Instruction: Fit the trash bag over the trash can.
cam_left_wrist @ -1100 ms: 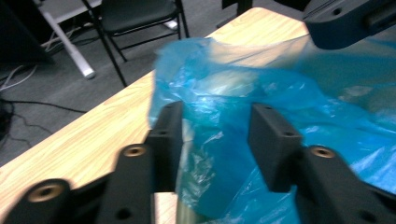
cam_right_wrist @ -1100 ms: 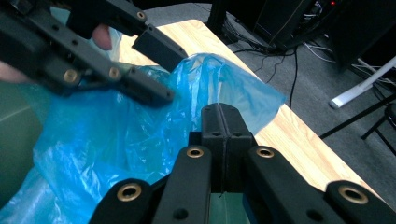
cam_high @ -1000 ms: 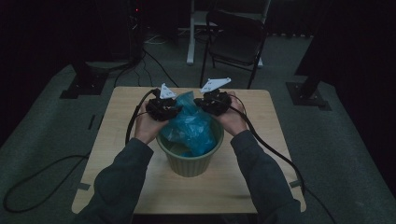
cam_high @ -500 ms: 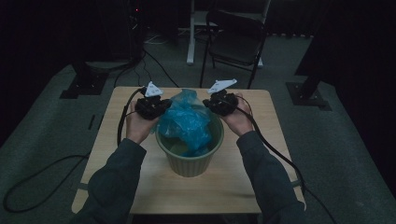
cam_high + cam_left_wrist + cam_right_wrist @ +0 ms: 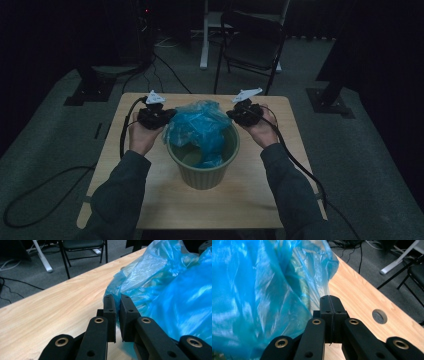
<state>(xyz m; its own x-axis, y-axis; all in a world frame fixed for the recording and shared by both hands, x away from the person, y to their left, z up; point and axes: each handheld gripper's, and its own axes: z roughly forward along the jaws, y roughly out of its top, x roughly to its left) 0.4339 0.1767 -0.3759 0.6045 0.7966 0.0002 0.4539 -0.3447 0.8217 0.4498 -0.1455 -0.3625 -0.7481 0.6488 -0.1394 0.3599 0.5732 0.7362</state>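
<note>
A pale green bin (image 5: 202,172) stands mid-table with a crumpled blue plastic bag (image 5: 200,125) in its mouth. My left gripper (image 5: 157,116) is at the bin's left rim. In the left gripper view its jaws (image 5: 118,298) have just been closing and now stand a sliver apart, pinching the bag's edge (image 5: 160,290). My right gripper (image 5: 245,112) is at the bin's right rim. Its jaws (image 5: 329,298) are pressed together on a thin strip of the bag (image 5: 262,295), which runs taut up from their tips. The bag stretches between the two grippers.
The wooden table (image 5: 150,200) has a round hole (image 5: 379,316) near the right gripper. A black folding chair (image 5: 252,37) and a white stand's leg (image 5: 204,55) are beyond the far edge. Black cables (image 5: 300,165) trail from both grippers.
Both hands have moved apart and slightly lower, toward the bin's two sides. The bag, bunched between them before, is now spread wider over the bin.
</note>
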